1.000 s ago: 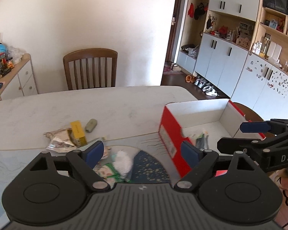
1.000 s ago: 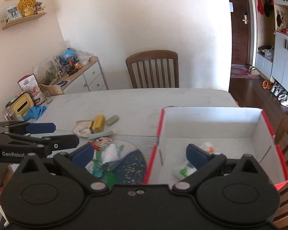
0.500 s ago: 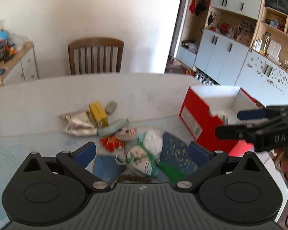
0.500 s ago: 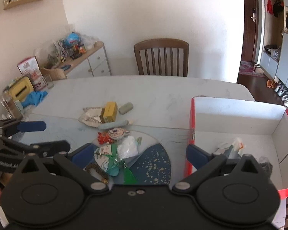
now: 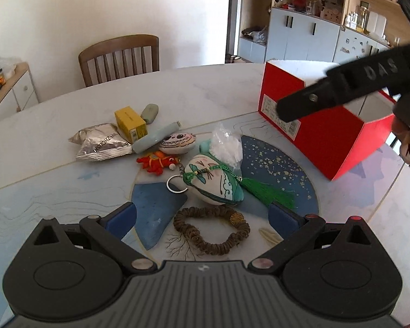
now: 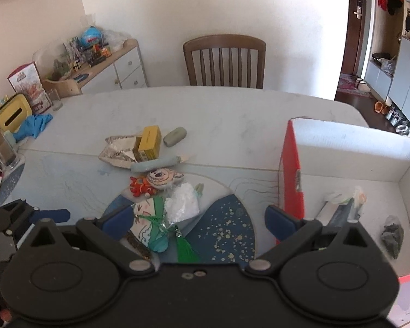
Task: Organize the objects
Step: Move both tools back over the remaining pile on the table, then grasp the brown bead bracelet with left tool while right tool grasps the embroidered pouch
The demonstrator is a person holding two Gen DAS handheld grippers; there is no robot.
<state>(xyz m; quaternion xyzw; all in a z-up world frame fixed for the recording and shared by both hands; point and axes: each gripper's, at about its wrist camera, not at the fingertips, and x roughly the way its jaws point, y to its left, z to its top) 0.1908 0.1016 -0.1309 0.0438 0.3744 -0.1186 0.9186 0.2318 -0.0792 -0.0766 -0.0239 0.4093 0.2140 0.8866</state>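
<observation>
Most of the loose items are not yet sorted: a few things already lie inside the red box (image 6: pixel 292 164) at the desk's right edge, namely a dark lump (image 6: pixel 393 236) and some wrapped pieces (image 6: pixel 344 202), while roughly nine remain clustered mid-desk (image 5: pixel 232 87). Farthest back sit a silver pouch (image 5: pixel 101 142), a yellow box (image 5: pixel 129 123), a grey-green pebble (image 5: pixel 149 112) and a pale tube (image 5: pixel 154 138). Nearer the near edge lie a round face charm (image 5: pixel 177 142), a red plush (image 5: pixel 157 162), a clear bag (image 5: pixel 227 147), a tasselled keyring plush (image 5: pixel 213 181) and a brown bead bracelet (image 5: pixel 211 231). The left gripper (image 5: pixel 202 218) hangs just above the bracelet, jaws spread wide and empty. The right gripper (image 6: pixel 194 221) is likewise released and holds nothing, between the pile and the box. Judging by this, the work is at an early stage.
</observation>
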